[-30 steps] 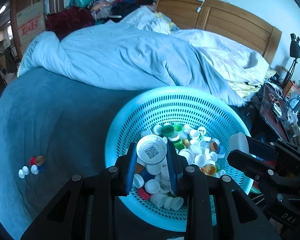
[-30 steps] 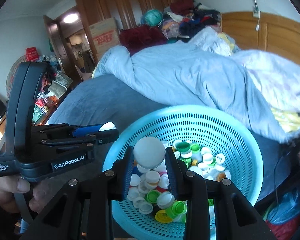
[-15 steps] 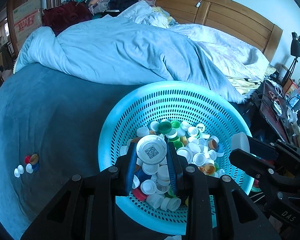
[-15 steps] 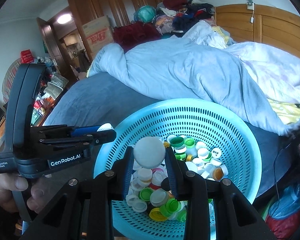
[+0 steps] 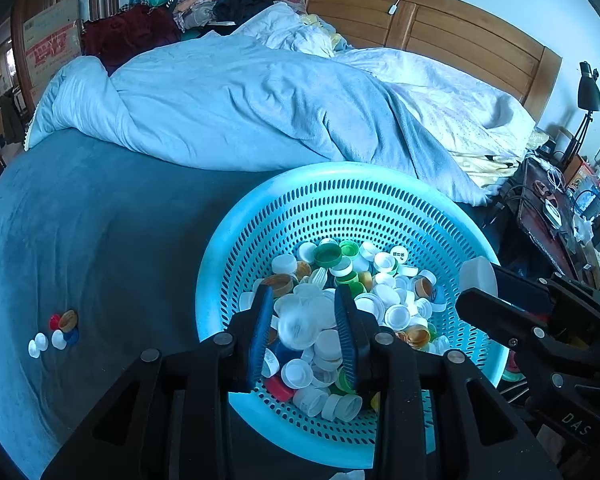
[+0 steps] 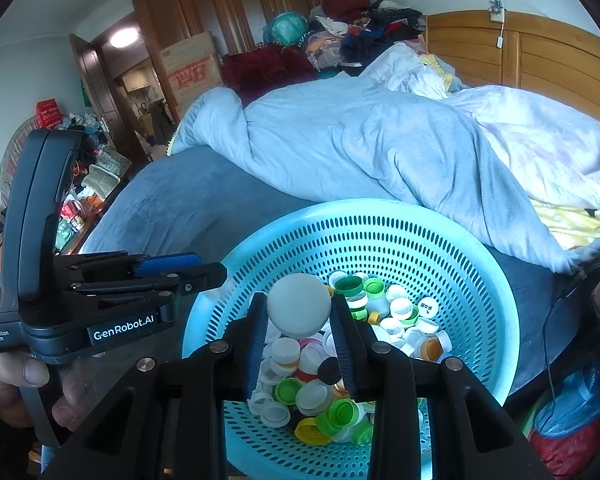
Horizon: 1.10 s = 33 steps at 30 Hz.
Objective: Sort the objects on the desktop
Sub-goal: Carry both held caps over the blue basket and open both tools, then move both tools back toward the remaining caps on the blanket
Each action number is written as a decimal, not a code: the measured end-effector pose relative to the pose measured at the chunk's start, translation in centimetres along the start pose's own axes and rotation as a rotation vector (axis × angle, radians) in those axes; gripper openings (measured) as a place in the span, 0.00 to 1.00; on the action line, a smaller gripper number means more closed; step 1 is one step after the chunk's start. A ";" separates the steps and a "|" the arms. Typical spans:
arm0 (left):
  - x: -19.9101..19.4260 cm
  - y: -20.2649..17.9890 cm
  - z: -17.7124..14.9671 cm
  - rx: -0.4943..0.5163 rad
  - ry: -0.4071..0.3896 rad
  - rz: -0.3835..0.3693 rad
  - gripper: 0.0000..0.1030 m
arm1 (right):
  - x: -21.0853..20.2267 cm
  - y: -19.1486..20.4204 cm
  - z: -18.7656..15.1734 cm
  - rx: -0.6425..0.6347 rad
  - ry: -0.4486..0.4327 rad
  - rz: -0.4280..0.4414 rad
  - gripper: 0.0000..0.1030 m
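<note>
Basket (image 5: 260, 216) sits on bed (image 5: 100, 220) in front of me, heap of caps (image 5: 380, 280) in it. Duvet (image 5: 240, 108) bunched behind basket, headboard (image 5: 460, 36) behind that. Small cap cluster (image 5: 54, 332) on bed, left of basket. Desk (image 5: 548, 220) w/ lamp (image 5: 588, 96) at right.

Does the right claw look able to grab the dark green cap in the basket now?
Probably not: the right claw is full with a white cap, though the dark green cap lies uncovered.

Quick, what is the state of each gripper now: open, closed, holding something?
Left gripper: open, over the basket; blurred white cap between its fingers, apparently loose.
Right gripper: closed on a white lid.
</note>
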State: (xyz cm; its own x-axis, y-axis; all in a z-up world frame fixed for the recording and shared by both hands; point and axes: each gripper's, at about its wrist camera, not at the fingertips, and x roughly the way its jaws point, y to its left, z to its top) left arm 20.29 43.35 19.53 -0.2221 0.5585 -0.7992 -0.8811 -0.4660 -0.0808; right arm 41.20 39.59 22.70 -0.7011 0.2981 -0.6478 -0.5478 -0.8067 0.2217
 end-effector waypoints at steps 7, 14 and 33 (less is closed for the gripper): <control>-0.4 0.3 0.0 0.003 -0.015 -0.002 0.38 | -0.2 0.0 0.0 0.002 -0.015 -0.019 0.54; -1.2 4.4 -2.1 -0.029 -0.048 0.035 0.39 | -0.1 1.1 0.2 -0.016 -0.019 0.010 0.55; 2.4 38.3 -17.0 -0.358 -0.005 0.354 0.39 | 7.5 9.8 -0.9 -0.168 0.133 0.092 0.64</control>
State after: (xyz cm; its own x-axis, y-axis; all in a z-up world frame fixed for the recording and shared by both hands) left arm -6.88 15.12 4.38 -0.4843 0.3270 -0.8115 -0.5535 -0.8328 -0.0053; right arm 30.95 33.43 19.33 -0.6717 0.1586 -0.7236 -0.3930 -0.9043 0.1666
